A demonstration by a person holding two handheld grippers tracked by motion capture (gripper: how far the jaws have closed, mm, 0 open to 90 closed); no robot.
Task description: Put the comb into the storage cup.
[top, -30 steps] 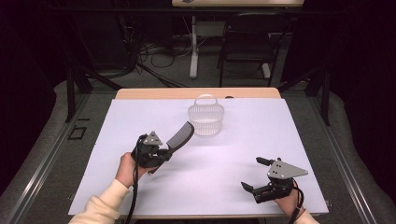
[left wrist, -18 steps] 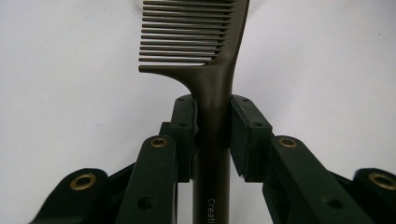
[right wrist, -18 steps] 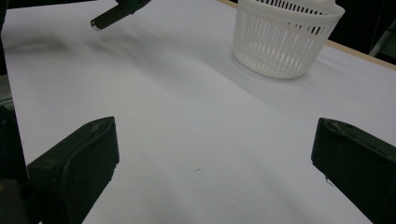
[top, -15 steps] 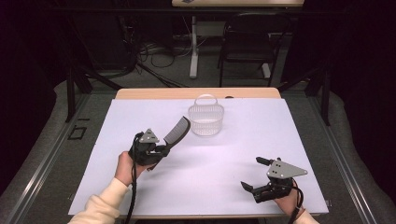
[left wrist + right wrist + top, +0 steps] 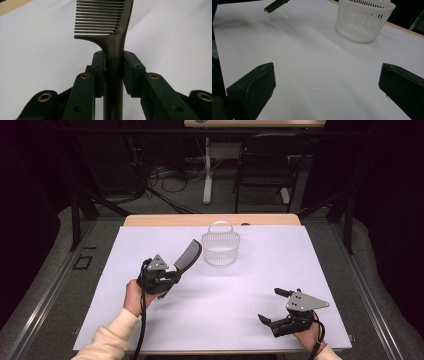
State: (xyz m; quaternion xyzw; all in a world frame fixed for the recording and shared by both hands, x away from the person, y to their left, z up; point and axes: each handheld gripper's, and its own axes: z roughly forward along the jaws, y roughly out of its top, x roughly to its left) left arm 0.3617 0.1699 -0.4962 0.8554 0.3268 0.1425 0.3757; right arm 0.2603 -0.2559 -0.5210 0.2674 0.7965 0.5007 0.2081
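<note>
Landmark: we take the white basket (image 5: 220, 248) as reference — it stands at the far middle of the white table sheet (image 5: 250, 285).
Left gripper (image 5: 172, 276): we see it near-left of the basket, raised off the sheet, jaws clamped on the comb's handle.
Comb (image 5: 187, 255): dark, held by its handle; its toothed end points up and toward the basket, just left of the basket's rim and apart from it.
Comb grip: in the left gripper view (image 5: 113, 67) we see both pads pressed against the comb (image 5: 113, 37) handle, teeth to the left.
Right gripper (image 5: 272, 307): near-right of the basket, well apart — jaws wide apart, nothing between them.
Right gripper view: we see the basket (image 5: 364, 21) ahead on the sheet.
</note>
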